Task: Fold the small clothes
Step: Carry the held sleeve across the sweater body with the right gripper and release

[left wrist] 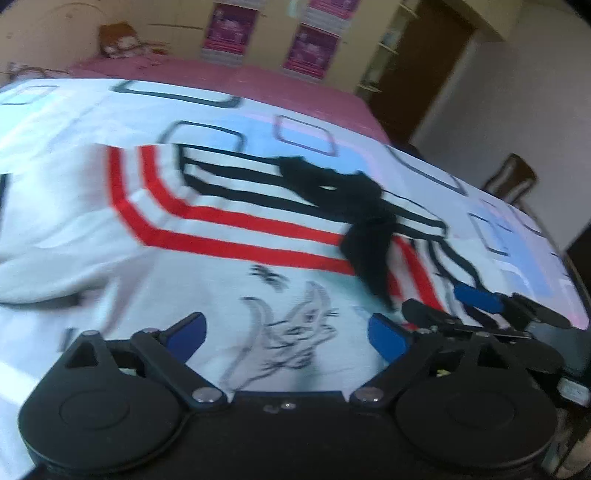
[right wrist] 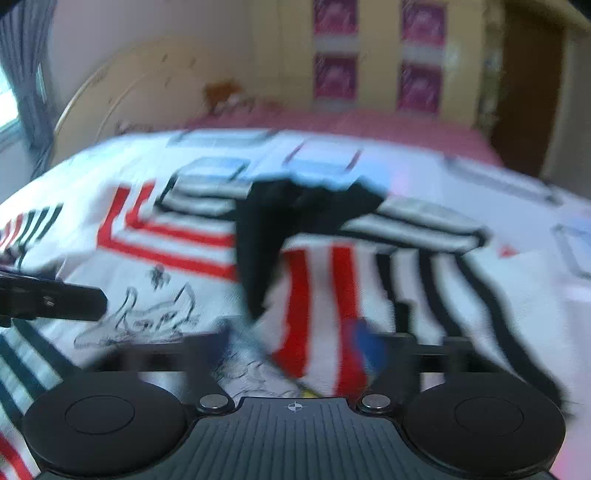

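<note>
A small white shirt (left wrist: 207, 229) with red and black stripes, a black collar (left wrist: 354, 206) and a line drawing (left wrist: 291, 332) lies spread on the bed. My left gripper (left wrist: 288, 332) is open just above the drawing, with nothing between its blue pads. My right gripper shows at the right of the left wrist view (left wrist: 454, 306), over the shirt's striped sleeve. In the blurred right wrist view the shirt (right wrist: 177, 236) fills the frame, and my right gripper (right wrist: 299, 350) is open over a raised fold of striped cloth.
The bed carries a white sheet (left wrist: 303, 129) with blue and pink squares over a pink cover (left wrist: 236, 77). A headboard and pink posters (left wrist: 229, 29) stand behind. A dark door (left wrist: 417, 77) and a chair (left wrist: 513, 177) are at the right, past the bed's edge.
</note>
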`<move>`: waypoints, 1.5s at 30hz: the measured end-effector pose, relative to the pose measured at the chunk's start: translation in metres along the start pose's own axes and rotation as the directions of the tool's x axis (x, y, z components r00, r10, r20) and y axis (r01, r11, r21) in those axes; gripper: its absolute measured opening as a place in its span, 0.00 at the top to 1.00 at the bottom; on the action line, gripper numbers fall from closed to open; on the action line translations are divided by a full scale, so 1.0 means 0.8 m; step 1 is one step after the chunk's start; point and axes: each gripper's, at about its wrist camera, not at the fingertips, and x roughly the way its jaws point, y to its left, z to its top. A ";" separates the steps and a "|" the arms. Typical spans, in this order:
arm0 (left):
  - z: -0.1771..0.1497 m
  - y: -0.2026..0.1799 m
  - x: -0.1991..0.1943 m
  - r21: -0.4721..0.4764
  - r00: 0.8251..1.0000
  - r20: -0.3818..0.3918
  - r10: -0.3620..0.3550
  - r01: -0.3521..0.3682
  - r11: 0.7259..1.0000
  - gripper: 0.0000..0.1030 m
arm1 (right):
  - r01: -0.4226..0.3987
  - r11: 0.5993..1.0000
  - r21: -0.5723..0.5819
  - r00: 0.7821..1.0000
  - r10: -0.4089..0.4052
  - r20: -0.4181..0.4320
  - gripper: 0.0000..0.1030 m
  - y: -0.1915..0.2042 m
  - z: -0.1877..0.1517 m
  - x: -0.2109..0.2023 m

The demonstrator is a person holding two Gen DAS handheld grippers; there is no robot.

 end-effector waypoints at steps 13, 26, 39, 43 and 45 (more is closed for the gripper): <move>0.027 -0.036 0.083 0.037 0.998 -0.064 -0.017 0.020 0.999 0.52 | 0.196 0.955 0.221 0.979 -0.179 -0.094 0.38 -0.130 -0.048 -0.074; 0.032 -0.012 0.032 0.155 0.995 0.095 0.040 -0.054 0.986 0.94 | 0.239 0.908 0.344 0.970 -0.203 -0.138 0.78 -0.160 -0.055 -0.047; 0.010 -0.028 0.009 0.203 0.992 0.097 0.078 -0.097 0.974 0.49 | 0.193 0.933 0.305 0.981 -0.192 -0.036 0.78 -0.168 -0.036 -0.105; -0.003 -0.096 0.049 0.312 0.998 0.058 0.010 -0.027 0.950 0.35 | 0.167 0.929 0.329 0.986 -0.150 -0.077 0.79 -0.171 -0.024 -0.065; -0.012 -0.108 0.082 0.351 0.997 -0.030 0.066 -0.051 0.935 0.33 | 0.219 0.940 0.263 0.966 -0.170 -0.197 0.78 -0.162 -0.029 -0.028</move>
